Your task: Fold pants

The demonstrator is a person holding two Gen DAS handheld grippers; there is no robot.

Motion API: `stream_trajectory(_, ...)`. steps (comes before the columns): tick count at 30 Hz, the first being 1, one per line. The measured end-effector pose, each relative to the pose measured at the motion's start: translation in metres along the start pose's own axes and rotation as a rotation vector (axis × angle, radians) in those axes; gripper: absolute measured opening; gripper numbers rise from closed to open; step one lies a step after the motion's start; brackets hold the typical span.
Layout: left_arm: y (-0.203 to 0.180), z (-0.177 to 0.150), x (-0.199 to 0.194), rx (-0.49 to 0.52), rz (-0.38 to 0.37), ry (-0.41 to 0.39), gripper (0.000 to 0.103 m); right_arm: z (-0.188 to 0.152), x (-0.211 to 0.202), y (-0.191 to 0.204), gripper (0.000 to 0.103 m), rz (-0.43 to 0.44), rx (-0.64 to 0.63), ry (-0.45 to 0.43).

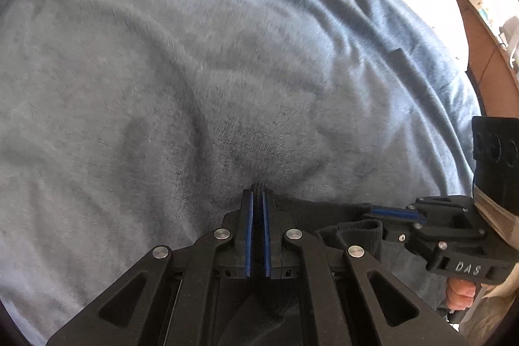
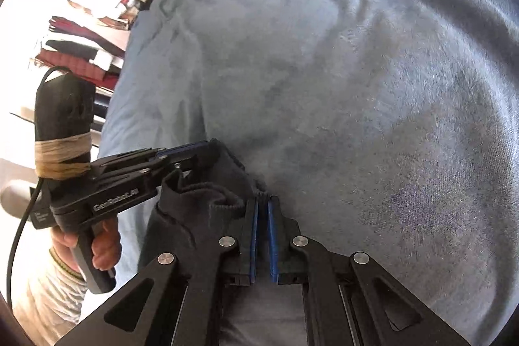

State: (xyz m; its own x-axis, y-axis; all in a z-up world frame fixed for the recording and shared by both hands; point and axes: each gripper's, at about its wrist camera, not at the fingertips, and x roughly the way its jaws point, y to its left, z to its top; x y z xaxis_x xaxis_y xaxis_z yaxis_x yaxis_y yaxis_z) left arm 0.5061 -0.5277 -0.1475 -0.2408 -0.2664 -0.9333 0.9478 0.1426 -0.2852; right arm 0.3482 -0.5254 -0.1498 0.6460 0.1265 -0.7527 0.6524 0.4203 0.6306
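Left hand-held gripper (image 1: 258, 192) and right hand-held gripper (image 2: 262, 200) both clamped on dark pants (image 2: 207, 200) waistband, side by side; band spans between tips, garment hanging beneath, blue bedspread (image 2: 356, 70) ahead.

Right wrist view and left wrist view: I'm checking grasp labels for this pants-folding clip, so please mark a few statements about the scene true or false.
1. The left hand-held gripper is shut on dark ribbed fabric of the black pants. True.
2. The right hand-held gripper stands wide open above the cloth. False: its blue pads are closed on a dark fabric edge.
3. The wrinkled blue-grey cloth lies under the pants. True.
4. The two hand-held grippers are far apart, at opposite ends of the cloth. False: they are close, side by side on the same dark fabric edge.
5. Stacked red and white textiles show beyond the cloth in the right wrist view. True.
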Motion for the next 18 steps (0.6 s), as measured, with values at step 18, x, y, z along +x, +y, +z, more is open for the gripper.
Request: stream_trajectory(18, -0.019, -0.028, -0.071, 0.106, 0.071, -0.009, 0.035, 0.011, -0.038, 0.014, 0.027, -0.044, -0.033, -0.069)
